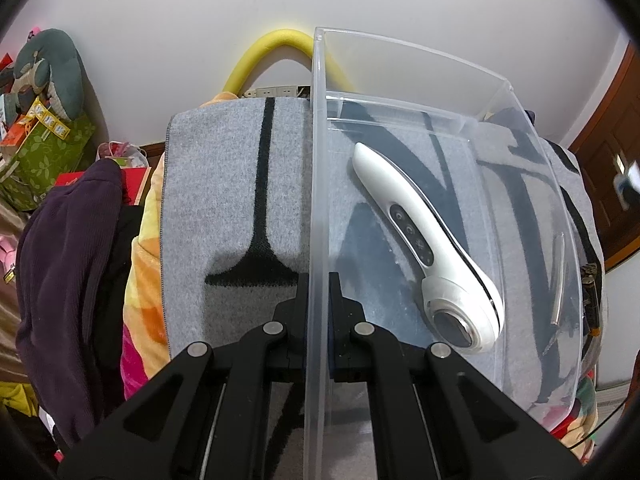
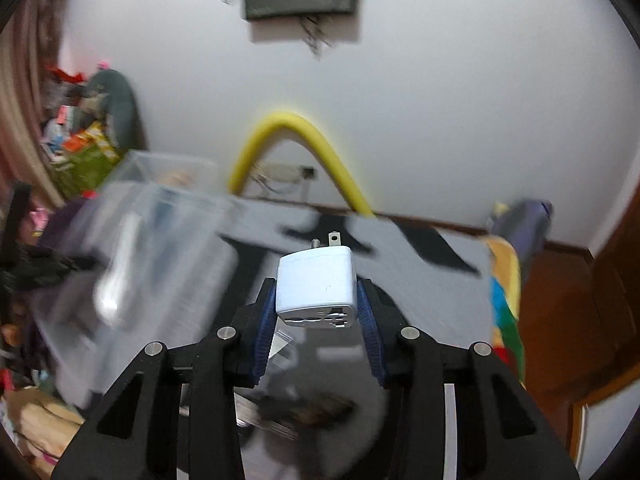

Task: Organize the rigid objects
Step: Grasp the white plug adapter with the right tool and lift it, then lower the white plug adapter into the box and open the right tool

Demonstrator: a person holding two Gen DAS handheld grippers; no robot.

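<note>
- Left gripper (image 1: 318,300) fingers pinch the near wall of the clear plastic bin (image 1: 400,76), jaws nearly together.
- Inside the bin lies a white handheld device (image 1: 424,240) on the bottom.
- Right gripper (image 2: 316,300) pads clamp a white plug adapter (image 2: 318,284), prongs pointing away, above the grey mat (image 2: 420,292).

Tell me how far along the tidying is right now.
Done: the white handheld device already lies in the clear bin. In hand: the left gripper is clamped on the bin's near wall, and the right gripper holds a white plug adapter above the grey mat. Left: the adapter is not yet in the bin, and blurred items under the right gripper may remain.
</note>
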